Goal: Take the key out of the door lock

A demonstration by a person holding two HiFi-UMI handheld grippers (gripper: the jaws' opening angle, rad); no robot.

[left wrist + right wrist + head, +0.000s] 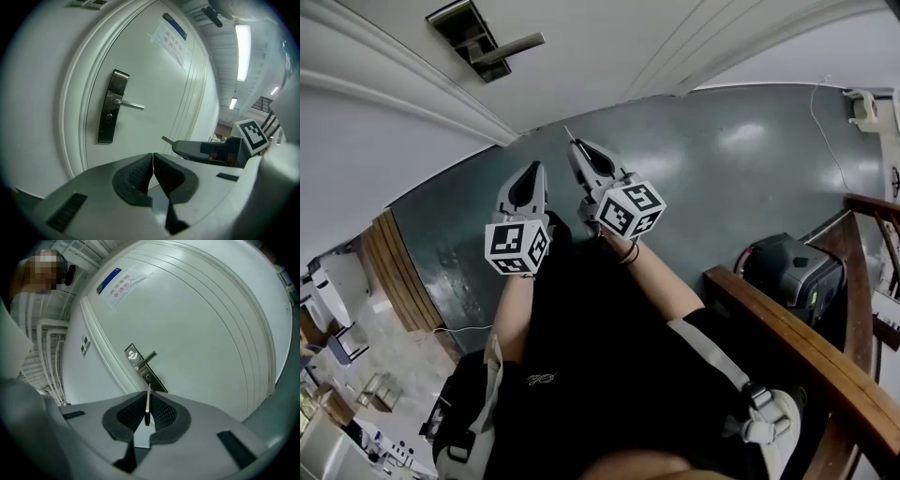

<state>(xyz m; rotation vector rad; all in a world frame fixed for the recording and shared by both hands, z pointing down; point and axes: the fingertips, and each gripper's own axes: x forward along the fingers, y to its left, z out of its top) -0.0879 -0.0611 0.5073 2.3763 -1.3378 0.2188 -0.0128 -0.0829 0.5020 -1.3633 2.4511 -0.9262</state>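
The white door (581,37) carries a dark metal lock plate (111,107) with a lever handle (129,105); the plate (143,369) also shows in the right gripper view, and its keyhole looks empty. My right gripper (147,397) is shut on the key (148,404), whose thin blade sticks out between the pads toward the door. The key's tip (166,139) also shows in the left gripper view. My left gripper (153,157) is shut with nothing in it. In the head view both grippers (536,169) (578,147) are held side by side, well back from the door.
A paper notice (171,37) is stuck high on the door. A wooden railing (806,347) runs along the right, with a black case (787,267) on the dark floor (722,178) behind it. A cable (825,131) trails near the far wall.
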